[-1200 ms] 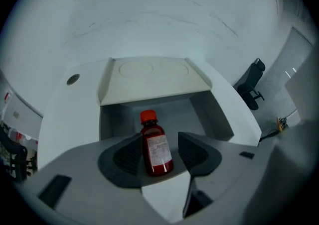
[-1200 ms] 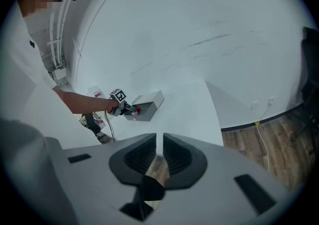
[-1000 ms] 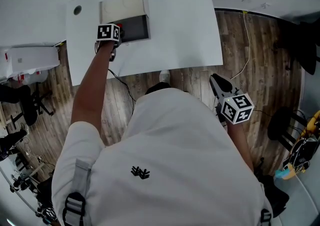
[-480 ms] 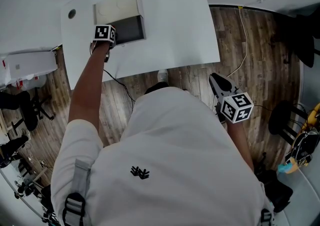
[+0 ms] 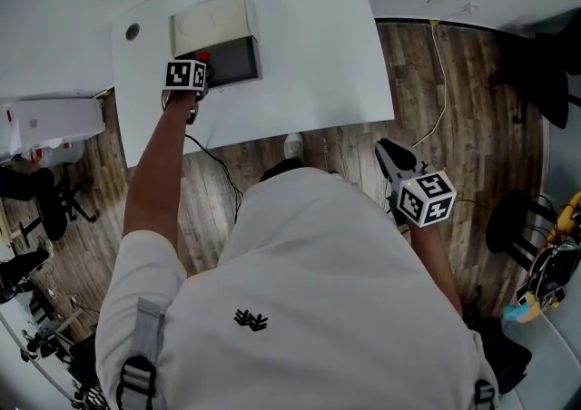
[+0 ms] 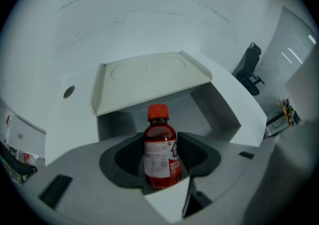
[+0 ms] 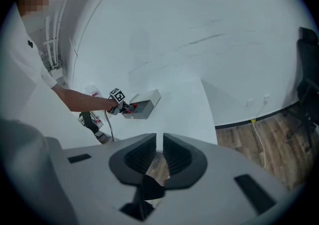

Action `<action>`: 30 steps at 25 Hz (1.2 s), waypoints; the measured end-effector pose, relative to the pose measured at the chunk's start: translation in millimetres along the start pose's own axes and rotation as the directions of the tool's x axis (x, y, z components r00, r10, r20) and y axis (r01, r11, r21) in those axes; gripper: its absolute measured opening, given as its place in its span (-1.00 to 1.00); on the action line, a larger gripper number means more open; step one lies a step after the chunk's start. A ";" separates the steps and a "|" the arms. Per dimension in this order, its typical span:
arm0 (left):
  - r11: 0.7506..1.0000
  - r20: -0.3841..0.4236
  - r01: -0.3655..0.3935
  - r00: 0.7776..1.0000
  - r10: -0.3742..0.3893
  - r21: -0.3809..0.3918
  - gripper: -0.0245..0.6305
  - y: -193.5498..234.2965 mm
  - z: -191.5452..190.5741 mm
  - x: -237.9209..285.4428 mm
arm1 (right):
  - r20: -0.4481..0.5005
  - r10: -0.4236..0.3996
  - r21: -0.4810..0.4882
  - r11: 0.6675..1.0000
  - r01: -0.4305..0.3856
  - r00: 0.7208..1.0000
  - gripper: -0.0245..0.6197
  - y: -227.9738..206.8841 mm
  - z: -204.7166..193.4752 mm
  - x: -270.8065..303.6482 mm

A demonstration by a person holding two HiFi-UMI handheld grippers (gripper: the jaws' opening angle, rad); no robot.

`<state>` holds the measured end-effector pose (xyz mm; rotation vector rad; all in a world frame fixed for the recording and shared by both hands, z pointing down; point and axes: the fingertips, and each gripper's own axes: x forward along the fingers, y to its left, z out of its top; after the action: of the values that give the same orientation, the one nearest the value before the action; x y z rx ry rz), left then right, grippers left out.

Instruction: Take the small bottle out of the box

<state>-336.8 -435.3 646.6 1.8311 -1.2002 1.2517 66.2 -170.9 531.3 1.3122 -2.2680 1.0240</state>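
The small bottle (image 6: 160, 155), dark red with a red cap and a white label, stands upright between the pads of my left gripper (image 6: 160, 162). The jaws are closing and both pads touch its sides. Behind it is the open grey box (image 6: 149, 77), lid raised, dark inside. In the head view the left gripper (image 5: 201, 73) is at the box's (image 5: 218, 23) front left corner, and the bottle's red cap (image 5: 202, 57) shows beside it. My right gripper (image 5: 392, 156) hangs over the wooden floor, off the table. Its jaws (image 7: 159, 154) are nearly together and hold nothing.
The white table (image 5: 309, 54) carries the box and has a round cable hole (image 5: 132, 32) at its far left. A cable (image 5: 218, 163) runs down from its front edge. A white cart (image 5: 50, 113) stands to the left, and office chairs are around the room.
The left gripper has drawn back a little from the box opening toward the table's front edge, with the bottle between its jaws. The right gripper has stayed about where it was.
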 end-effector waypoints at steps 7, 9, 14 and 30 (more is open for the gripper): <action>1.000 0.112 0.010 0.994 -0.011 0.006 -0.27 -16.6 14.7 -34.4 | -0.005 0.035 -0.038 0.999 -0.035 0.999 -0.79 -0.3 -2.9 -8.2; 1.000 0.137 0.009 0.991 -0.008 -0.006 -0.27 -22.6 14.9 -44.2 | -0.006 0.047 -0.051 0.998 -0.047 0.999 -0.79 -1.9 -4.6 -11.3; 0.999 0.216 0.017 0.976 -0.006 -0.047 -0.26 -45.5 8.2 -73.9 | -0.013 0.071 -0.089 0.993 -0.072 0.997 -0.80 -5.0 -13.2 -25.6; 0.990 0.430 0.074 0.902 -0.015 -0.122 -0.27 -145.0 -63.8 -175.2 | -0.011 0.184 -0.212 0.960 -0.182 0.983 -0.85 -7.5 -54.9 -71.7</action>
<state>-253.2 -263.3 508.1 2.0814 -1.4235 0.7342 106.3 -89.7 529.9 1.0378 -2.4638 0.8039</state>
